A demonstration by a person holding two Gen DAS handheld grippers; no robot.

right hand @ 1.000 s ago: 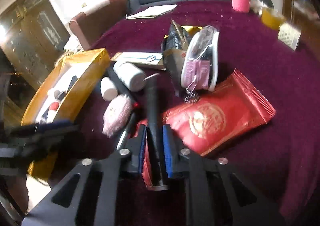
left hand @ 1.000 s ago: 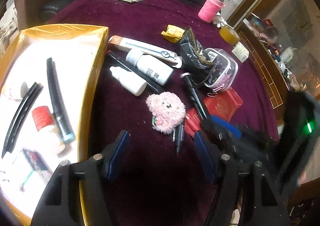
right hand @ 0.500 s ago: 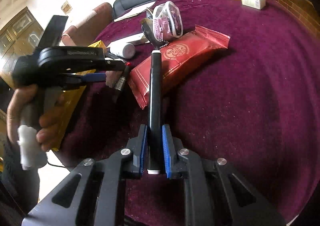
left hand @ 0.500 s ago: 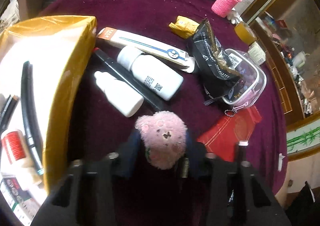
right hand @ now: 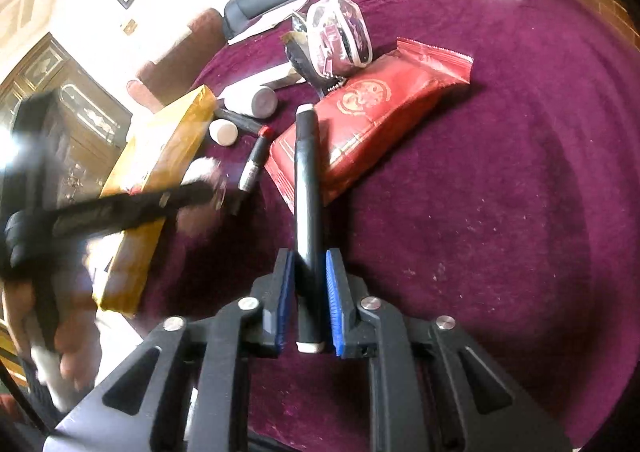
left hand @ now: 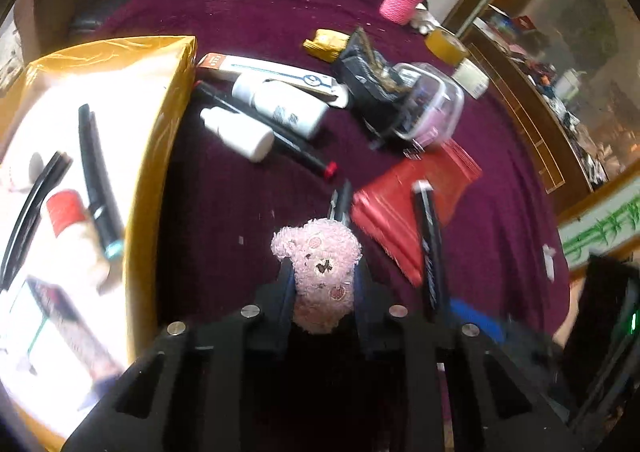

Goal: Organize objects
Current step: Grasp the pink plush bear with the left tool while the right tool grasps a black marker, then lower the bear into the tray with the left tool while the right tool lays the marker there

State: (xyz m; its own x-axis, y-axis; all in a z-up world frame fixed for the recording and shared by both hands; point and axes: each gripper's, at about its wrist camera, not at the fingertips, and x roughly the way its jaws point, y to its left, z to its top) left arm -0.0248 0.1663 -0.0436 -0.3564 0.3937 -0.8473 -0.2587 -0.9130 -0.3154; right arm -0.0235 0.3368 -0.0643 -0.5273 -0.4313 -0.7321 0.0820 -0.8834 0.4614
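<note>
1. Bear: pink plush bear (left hand: 323,276) sits pinched between the pads of my left gripper (left hand: 322,284); jaws have just been closing in on it, pressing both its sides.
2. Black pen (right hand: 307,211) lies between the blue pads of my right gripper (right hand: 309,294). Jaws have just been easing apart w/ the pen between them; small gaps show each side, so pads aren't pressing. Its far tip rests on the red packet (right hand: 372,115) ahead.
3. Yellow box (left hand: 160,155) is to the left of my left gripper, w/ black pens and a red-capped bottle inside.
4. Ahead of left gripper: white bottles (left hand: 280,107), a red-tipped marker (left hand: 280,131), clear pouch (left hand: 428,107) further right.
5. All on maroon cloth (right hand: 500,171).
6. Left hand (right hand: 60,336) on its handle shows blurred at far left of right view.
</note>
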